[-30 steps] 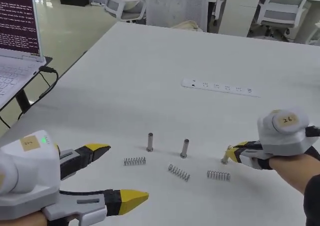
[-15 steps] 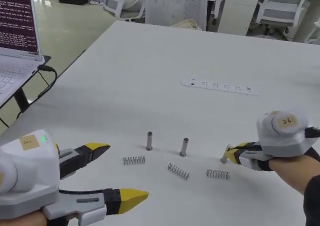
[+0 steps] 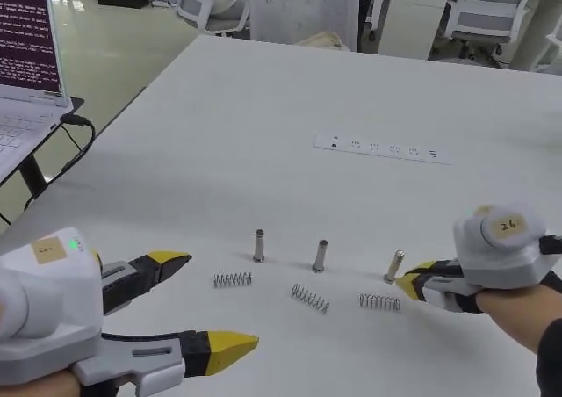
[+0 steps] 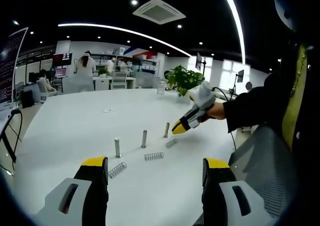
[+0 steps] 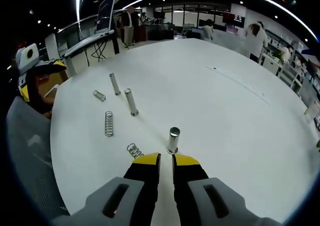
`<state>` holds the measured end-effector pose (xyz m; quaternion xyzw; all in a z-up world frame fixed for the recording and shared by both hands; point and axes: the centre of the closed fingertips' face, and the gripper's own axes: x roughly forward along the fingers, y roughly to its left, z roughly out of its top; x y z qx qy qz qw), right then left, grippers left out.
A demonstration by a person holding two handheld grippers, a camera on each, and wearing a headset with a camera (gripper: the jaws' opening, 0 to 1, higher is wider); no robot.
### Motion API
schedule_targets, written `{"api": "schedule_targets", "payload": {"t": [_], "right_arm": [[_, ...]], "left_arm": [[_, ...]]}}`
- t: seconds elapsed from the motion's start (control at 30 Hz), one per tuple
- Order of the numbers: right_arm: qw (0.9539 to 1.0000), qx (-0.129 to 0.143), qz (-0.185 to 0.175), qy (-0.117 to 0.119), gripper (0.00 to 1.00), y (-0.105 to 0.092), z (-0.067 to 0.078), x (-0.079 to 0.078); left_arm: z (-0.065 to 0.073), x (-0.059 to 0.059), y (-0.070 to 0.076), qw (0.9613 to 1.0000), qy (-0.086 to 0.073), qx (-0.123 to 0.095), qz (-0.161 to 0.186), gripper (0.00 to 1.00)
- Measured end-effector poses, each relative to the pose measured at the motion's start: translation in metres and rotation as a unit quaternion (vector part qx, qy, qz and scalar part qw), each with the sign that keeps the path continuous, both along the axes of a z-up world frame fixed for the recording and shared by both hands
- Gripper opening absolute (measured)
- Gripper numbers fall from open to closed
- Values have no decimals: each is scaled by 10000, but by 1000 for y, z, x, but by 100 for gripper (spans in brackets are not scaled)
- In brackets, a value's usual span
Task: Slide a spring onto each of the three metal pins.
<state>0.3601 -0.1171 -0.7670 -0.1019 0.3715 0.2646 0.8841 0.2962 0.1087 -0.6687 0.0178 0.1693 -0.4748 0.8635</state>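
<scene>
Pins of smooth, bright metal stand in a row across the near part of the matte white table (image 3: 290, 107): the left pin (image 3: 259, 245), the middle pin (image 3: 320, 256) and the right pin (image 3: 394, 266), each a short slim cylinder with a shiny top. Just nearer than the row lie three thin wire coils on their sides, apart from the pins. The left spring (image 3: 232, 279) is between the left and middle pins, the middle spring (image 3: 310, 298) lies at a slant near the middle pin, and the right spring (image 3: 379, 302) is near the right pin. The right gripper (image 3: 406, 282), a white plastic body with black jaws capped in yellow, reaches in from the right. Its jaws are drawn almost together with only a narrow slit between them and nothing held, and their tips sit just beside the foot of the right pin. Whether they touch it cannot be told. In the right gripper view that pin rises straight ahead of the tips, and the right spring lies just to their left. The left gripper (image 3: 219, 297), built the same way, hovers at the near left with its jaws spread wide and empty, pointing toward the left spring. Farther back on the table lies a long, flat white power strip (image 3: 382, 150). Off the table's left edge stands an open laptop (image 3: 26, 63) with a purple screen, and a black cable (image 3: 79, 138) loops down from its side.
</scene>
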Motion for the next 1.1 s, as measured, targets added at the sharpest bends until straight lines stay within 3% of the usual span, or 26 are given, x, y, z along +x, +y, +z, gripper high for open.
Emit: {"api": "schedule_targets", "payload": {"t": [0.47, 0.73, 1.1], "right_arm": [[9980, 101, 611, 108, 17, 17, -10, -16], [9958, -91, 885, 204, 17, 18, -20, -20], [9923, -310, 1194, 99, 14, 21, -24, -22]], "left_arm": [[-2, 0, 0, 10000, 18, 35, -14, 73], [-3, 0, 0, 10000, 35, 54, -10, 73], [-3, 0, 1, 10000, 53, 58, 2, 73]]}}
